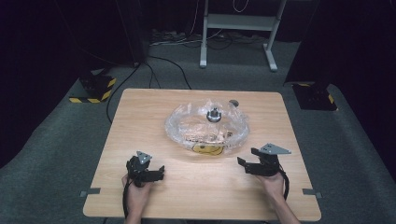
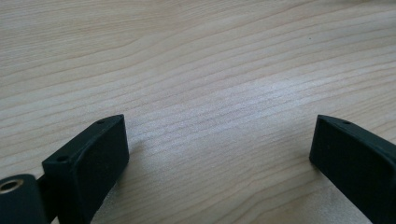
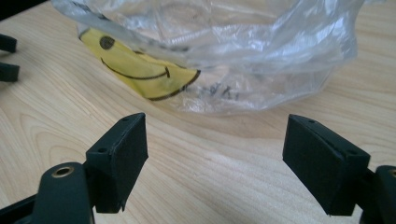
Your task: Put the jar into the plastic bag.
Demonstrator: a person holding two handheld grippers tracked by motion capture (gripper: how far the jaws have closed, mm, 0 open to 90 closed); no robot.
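A crumpled clear plastic bag [image 1: 207, 127] with a yellow smiley face [image 1: 207, 149] printed on it lies in the middle of the wooden table [image 1: 140, 116]. A small metal piece [image 1: 214, 115] rests at the bag's far side. My left gripper [image 1: 161, 172] is open near the front left, over bare wood [image 2: 210, 93], with nothing between its jaws [image 2: 219, 149]. My right gripper [image 1: 246, 157] is open just right of the bag's front edge. In the right gripper view its open jaws [image 3: 215, 149] face the bag [image 3: 243, 51] and the smiley face [image 3: 140, 65] without touching them.
A small grey round object [image 1: 233, 102] sits on the table behind the bag. Beyond the table are a metal stand [image 1: 238, 28], cables on the grey carpet and two black boxes with yellow stripes [image 1: 95, 88]. The left gripper's jaw tips [image 3: 7, 56] show at the left edge.
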